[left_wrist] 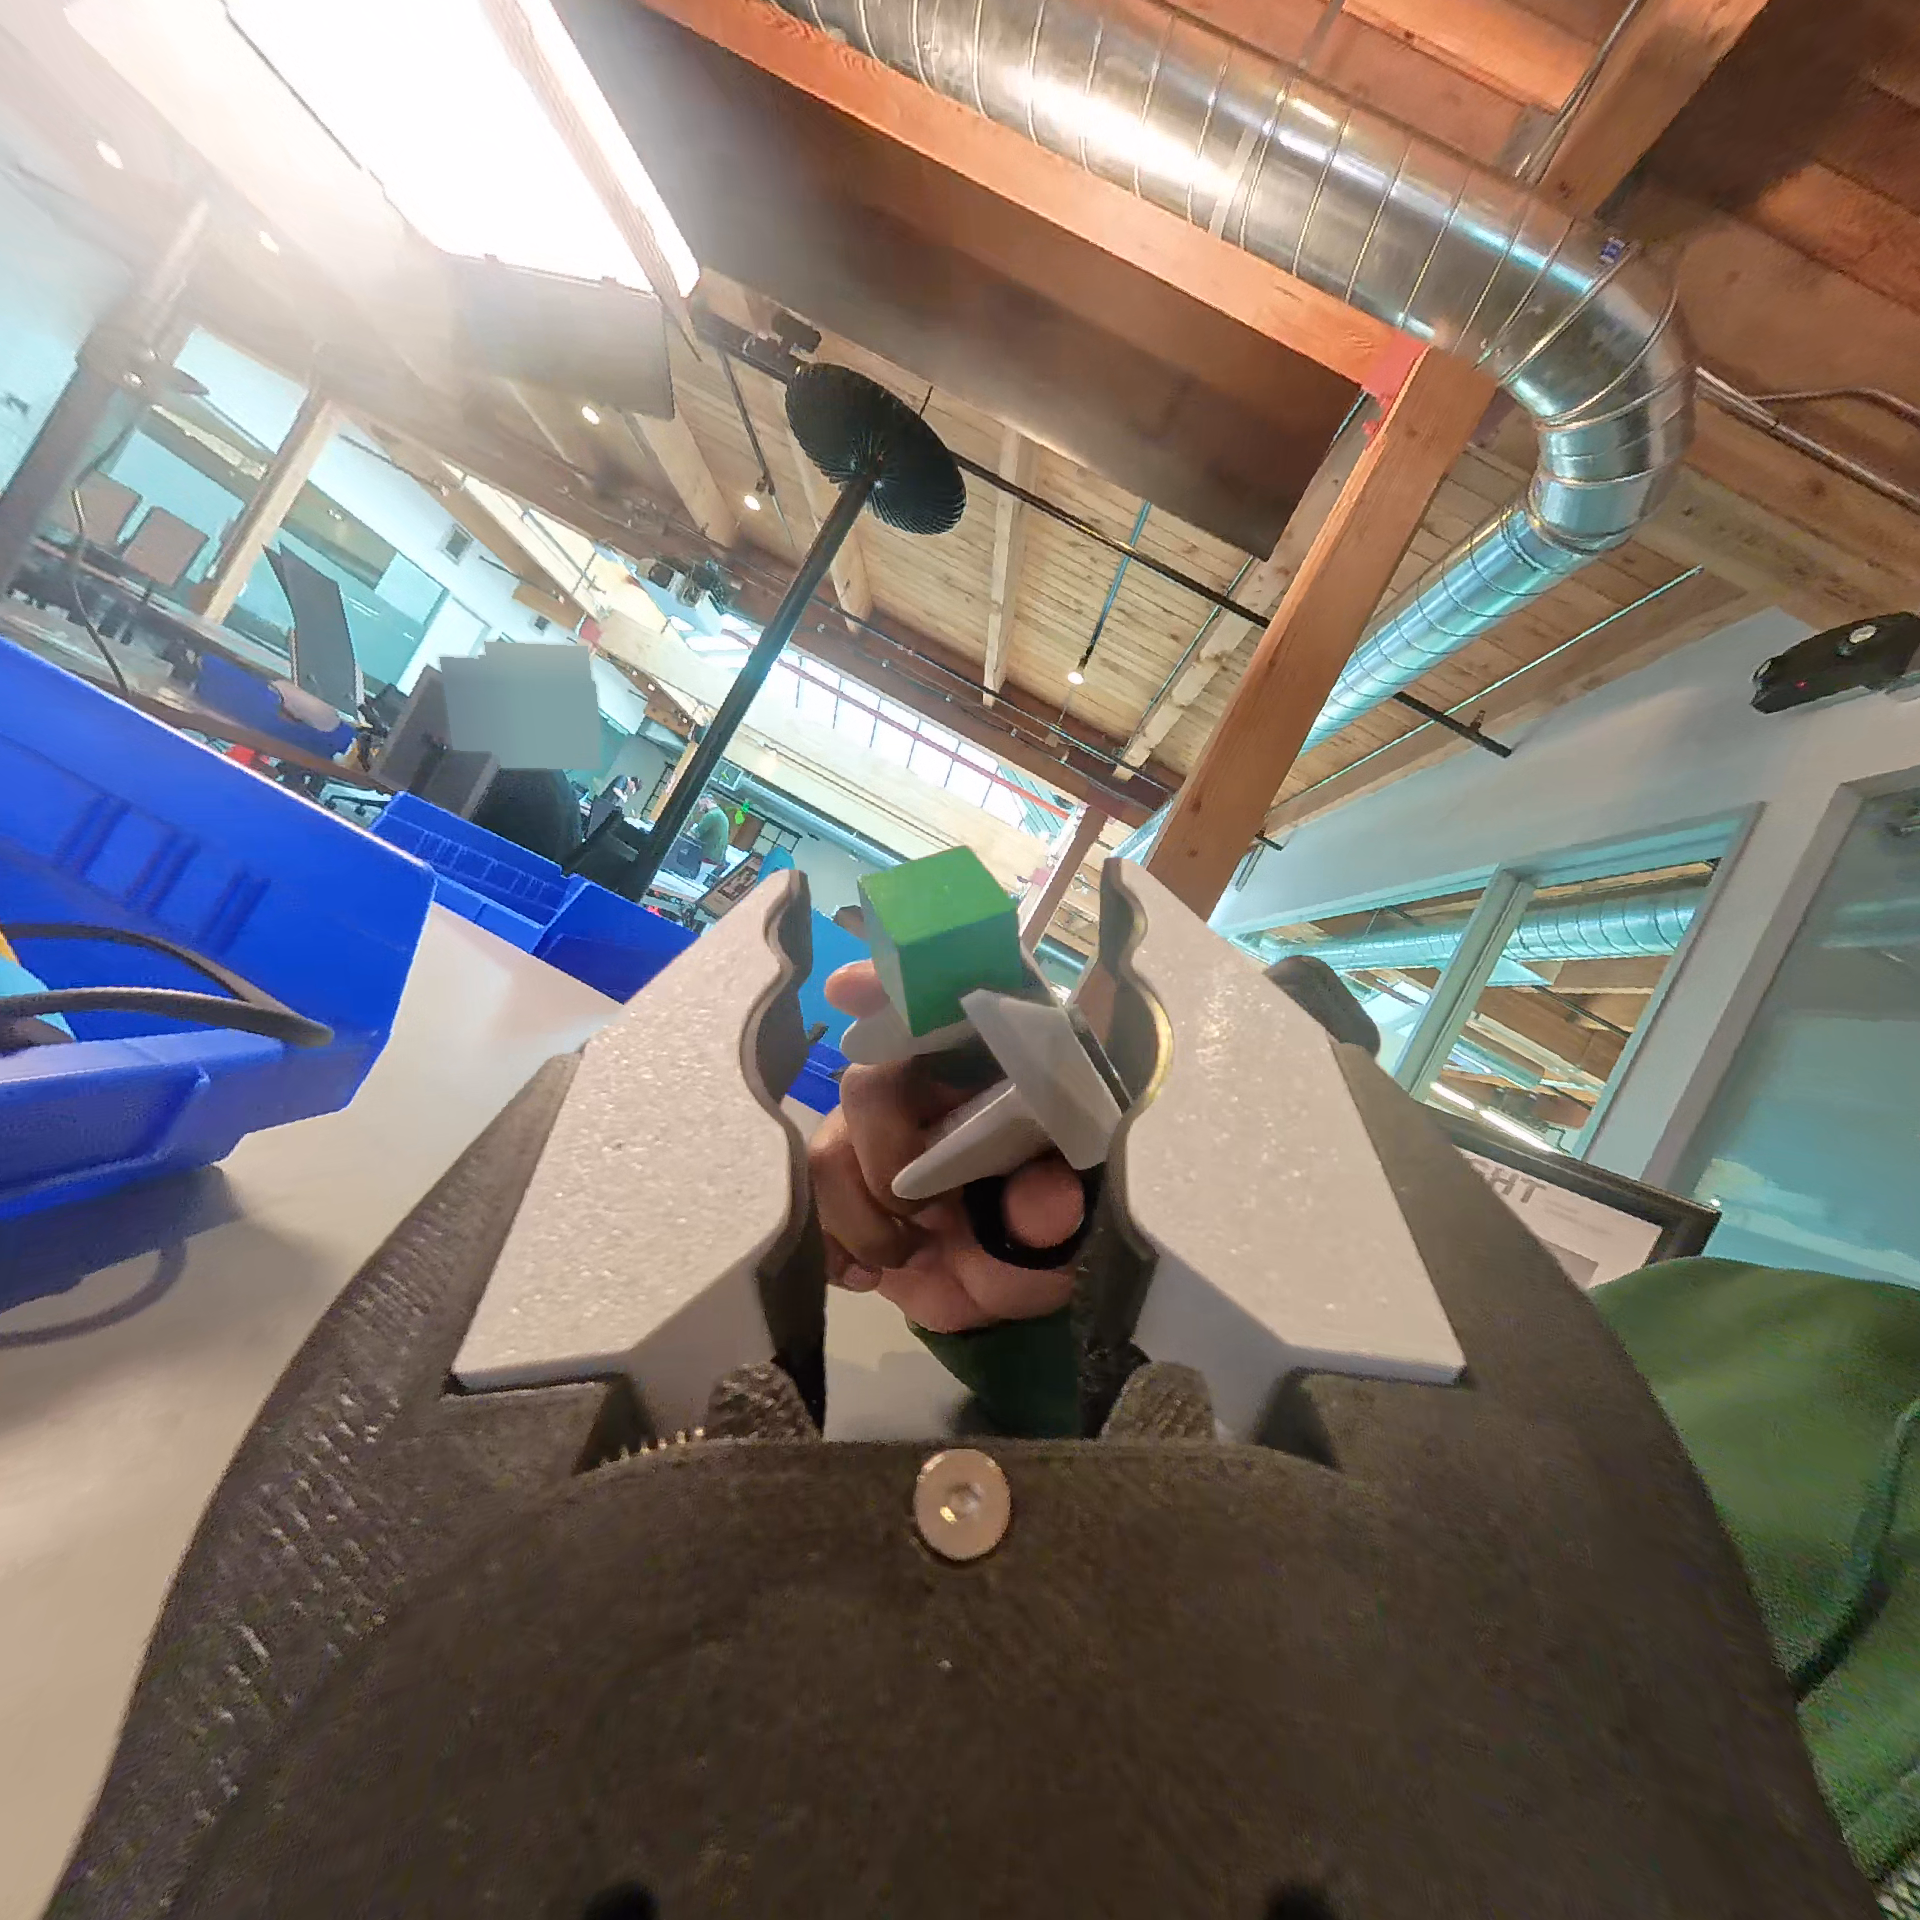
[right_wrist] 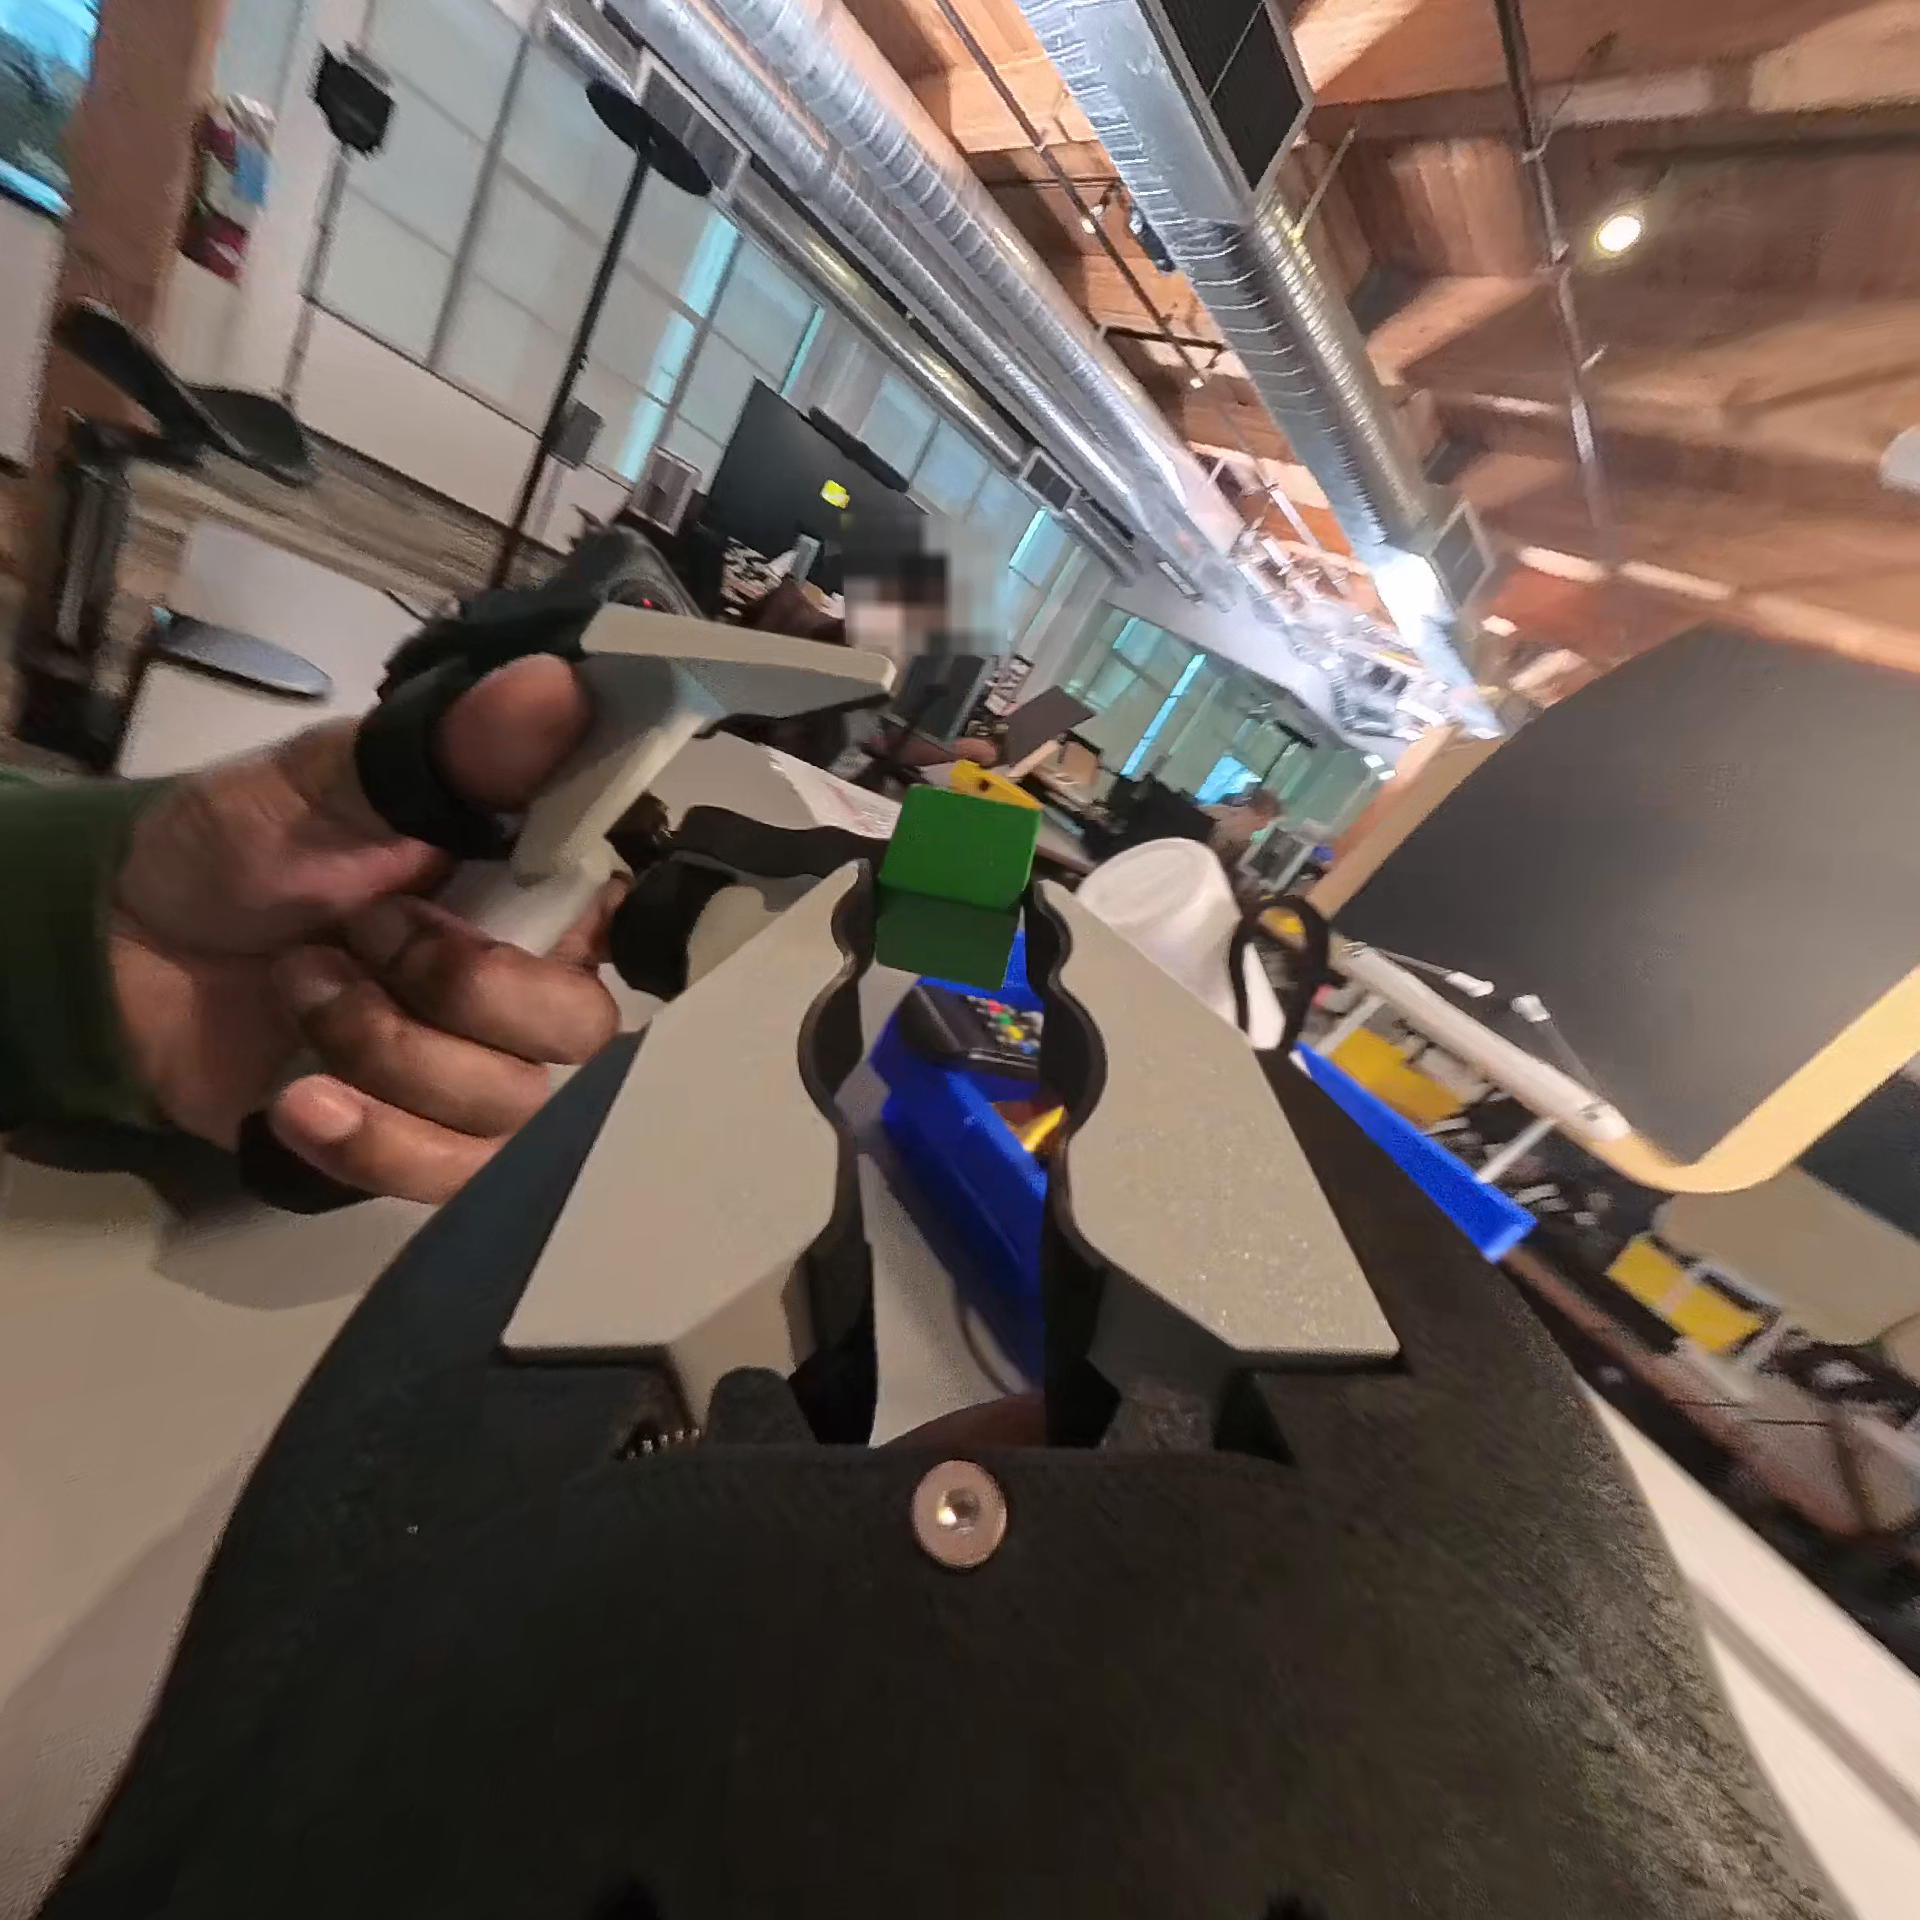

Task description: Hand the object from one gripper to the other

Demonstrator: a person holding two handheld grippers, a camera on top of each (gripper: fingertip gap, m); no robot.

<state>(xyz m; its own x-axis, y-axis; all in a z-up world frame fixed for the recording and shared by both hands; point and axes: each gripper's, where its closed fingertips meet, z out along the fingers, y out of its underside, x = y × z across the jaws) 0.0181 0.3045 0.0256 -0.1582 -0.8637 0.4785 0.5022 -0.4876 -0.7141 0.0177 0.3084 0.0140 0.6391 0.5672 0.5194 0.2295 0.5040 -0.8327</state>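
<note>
A green block (right_wrist: 956, 883), made of one cube-like piece stacked on another, sat pinched between the tips of the right gripper (right_wrist: 948, 906), whose grey fingers (right_wrist: 1174, 1132) were drawn in narrow around its lower piece. The block was held up in the air, above a white table (right_wrist: 125, 1351) and in front of a blue bin (right_wrist: 966, 1153) that lay farther off.

In the left wrist view the same block (left_wrist: 940, 951) appeared beyond and between the fingertips of the left gripper (left_wrist: 956, 914), apart from them. That gripper's grey fingers (left_wrist: 644, 1143) stood wide, with nothing between them. The right gripper (left_wrist: 997, 1049) was seen there from its far side, gripped by a hand (left_wrist: 935, 1216) in a dark green sleeve (left_wrist: 1008, 1371).

In the right wrist view the left gripper (right_wrist: 665, 727) showed to the left of the block, tilted, held by the person's other hand (right_wrist: 343, 935).

Blue bins (left_wrist: 187, 935) stood on the white table (left_wrist: 208, 1455) at the left of the left wrist view. A black pole (left_wrist: 758, 686) with a round black top rose behind them. Silver ducts (left_wrist: 1455, 260) ran under a wooden ceiling.
</note>
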